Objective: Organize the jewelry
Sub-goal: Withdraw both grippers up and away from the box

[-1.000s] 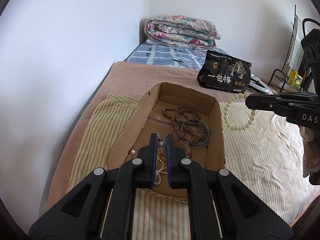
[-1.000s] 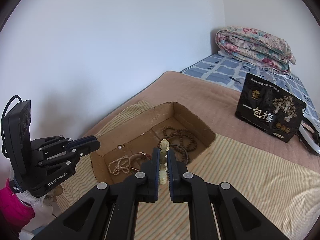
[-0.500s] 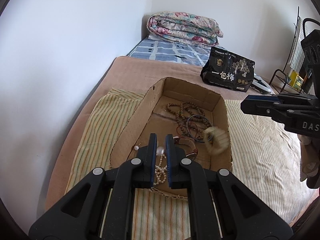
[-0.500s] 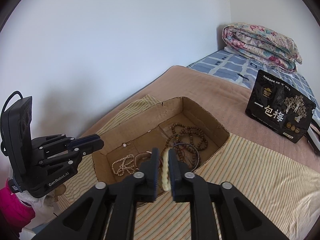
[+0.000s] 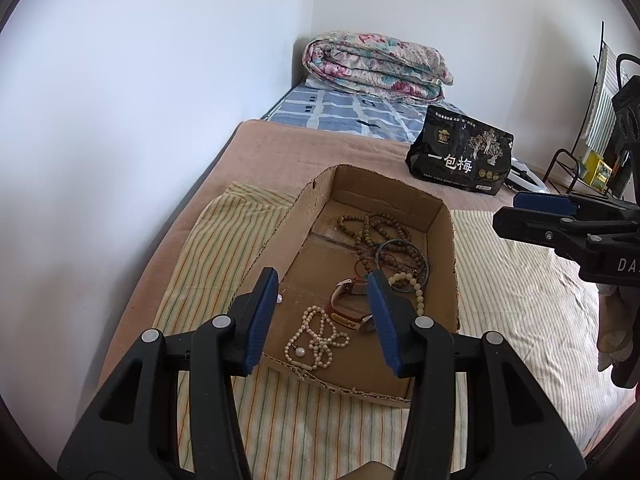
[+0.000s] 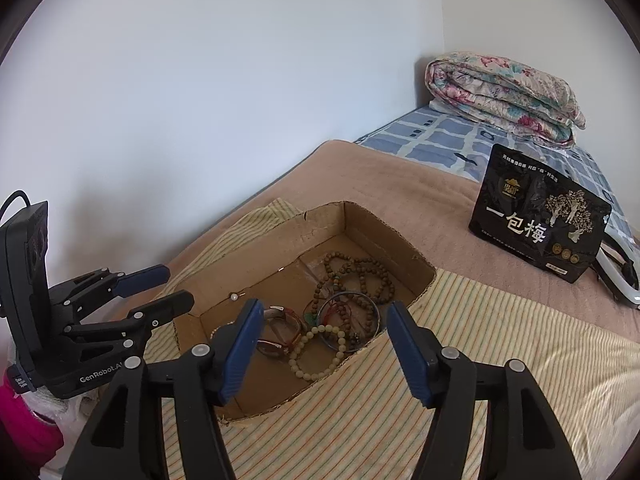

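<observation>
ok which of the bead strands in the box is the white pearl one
The pearl strand, knotted in loops at the near end of the cardboard box. The brown wooden beads lie at the far end; the pale green bracelet has bigger beads.

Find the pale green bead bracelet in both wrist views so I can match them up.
Left wrist view: pale green bead bracelet lies in the cardboard box, near its right wall, partly behind the right blue fingertip.
Right wrist view: it lies at the box's near edge, low centre.
Shared landmark: black snack bag.
</observation>
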`<state>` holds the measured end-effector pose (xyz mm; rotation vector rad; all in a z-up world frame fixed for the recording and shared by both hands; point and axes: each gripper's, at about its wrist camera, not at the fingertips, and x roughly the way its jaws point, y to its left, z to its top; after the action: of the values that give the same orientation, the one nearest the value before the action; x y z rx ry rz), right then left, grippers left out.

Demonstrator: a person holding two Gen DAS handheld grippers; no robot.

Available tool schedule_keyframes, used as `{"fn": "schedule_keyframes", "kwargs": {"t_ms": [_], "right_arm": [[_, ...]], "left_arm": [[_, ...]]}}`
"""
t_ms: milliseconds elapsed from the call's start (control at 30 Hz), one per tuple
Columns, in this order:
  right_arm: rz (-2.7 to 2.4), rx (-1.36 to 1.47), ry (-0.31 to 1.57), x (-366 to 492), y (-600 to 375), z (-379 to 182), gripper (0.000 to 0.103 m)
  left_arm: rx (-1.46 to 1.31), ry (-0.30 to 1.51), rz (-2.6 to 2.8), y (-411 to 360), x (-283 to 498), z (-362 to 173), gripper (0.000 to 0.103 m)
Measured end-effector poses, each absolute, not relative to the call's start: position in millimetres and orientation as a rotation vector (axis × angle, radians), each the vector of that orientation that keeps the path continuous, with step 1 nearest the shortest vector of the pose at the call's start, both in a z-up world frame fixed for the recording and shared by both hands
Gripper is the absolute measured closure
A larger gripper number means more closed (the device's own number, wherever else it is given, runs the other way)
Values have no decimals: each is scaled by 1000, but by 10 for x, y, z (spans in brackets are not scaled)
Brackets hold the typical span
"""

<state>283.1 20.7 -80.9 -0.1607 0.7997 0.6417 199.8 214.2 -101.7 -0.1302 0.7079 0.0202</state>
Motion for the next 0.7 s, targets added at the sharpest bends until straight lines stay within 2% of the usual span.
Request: {"fn": "schedule_keyframes", "kwargs": {"t_ms": [400,700], "right_arm": [[607,-146,760,2637,-12,-576,34],[577,-135,678,2335,-325,-267,30]], "left_arm": [[-120,654,16,1984,1710,-674,56],[-60,571,19,1670,1282,-280,56]]}}
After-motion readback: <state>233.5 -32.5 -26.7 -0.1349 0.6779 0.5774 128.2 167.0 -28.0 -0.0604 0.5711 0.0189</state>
